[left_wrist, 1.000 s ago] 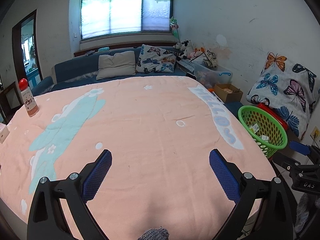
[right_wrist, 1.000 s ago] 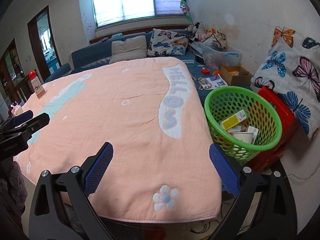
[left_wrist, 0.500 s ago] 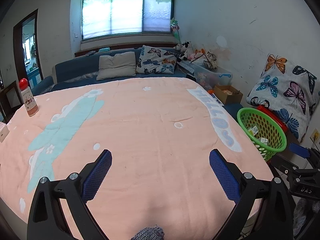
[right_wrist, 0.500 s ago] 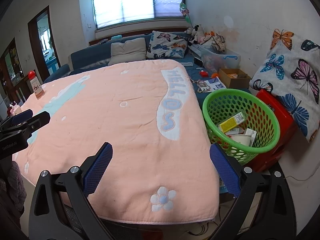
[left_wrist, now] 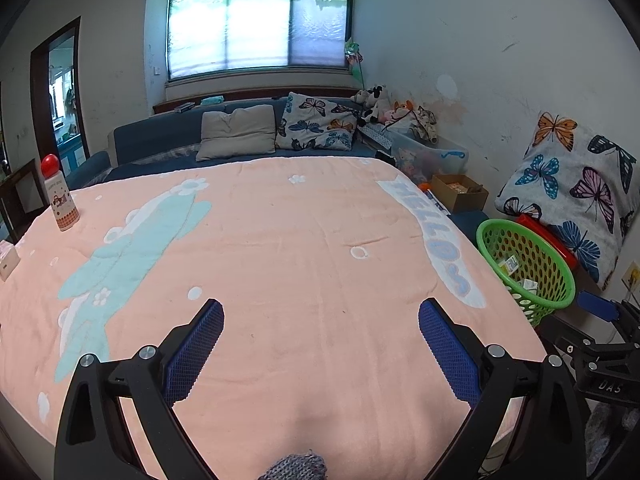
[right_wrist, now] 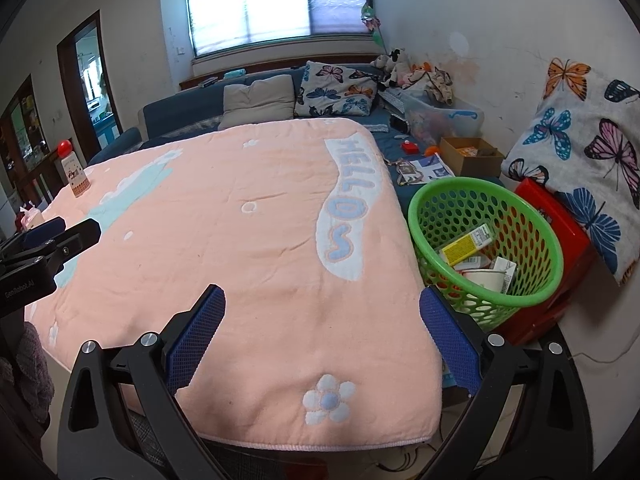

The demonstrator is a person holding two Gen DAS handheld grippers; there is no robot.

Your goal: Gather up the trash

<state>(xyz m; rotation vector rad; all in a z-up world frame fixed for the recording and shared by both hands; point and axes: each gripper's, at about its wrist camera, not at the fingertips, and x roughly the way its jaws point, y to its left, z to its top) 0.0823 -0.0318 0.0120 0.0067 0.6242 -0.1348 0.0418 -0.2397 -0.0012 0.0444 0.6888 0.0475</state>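
Observation:
A green plastic basket (right_wrist: 486,248) stands on a red crate right of the table; it holds a yellow carton (right_wrist: 466,245), a white paper cup (right_wrist: 485,280) and other wrappers. It also shows in the left wrist view (left_wrist: 527,268). My left gripper (left_wrist: 320,312) is open and empty above the near part of the pink blanket (left_wrist: 280,256). My right gripper (right_wrist: 322,298) is open and empty over the blanket's near right corner, left of the basket. Each gripper shows at the edge of the other's view.
A white bottle with a red cap (left_wrist: 59,194) stands at the blanket's far left edge, with a tissue box (left_wrist: 7,258) nearer. A blue sofa with cushions (left_wrist: 240,132) lies behind. A cardboard box (right_wrist: 472,154), a clear bin (right_wrist: 444,116) and papers sit on the right.
Both grippers have drawn back and risen slightly, so the table and basket look a little farther away. Both stay open and empty.

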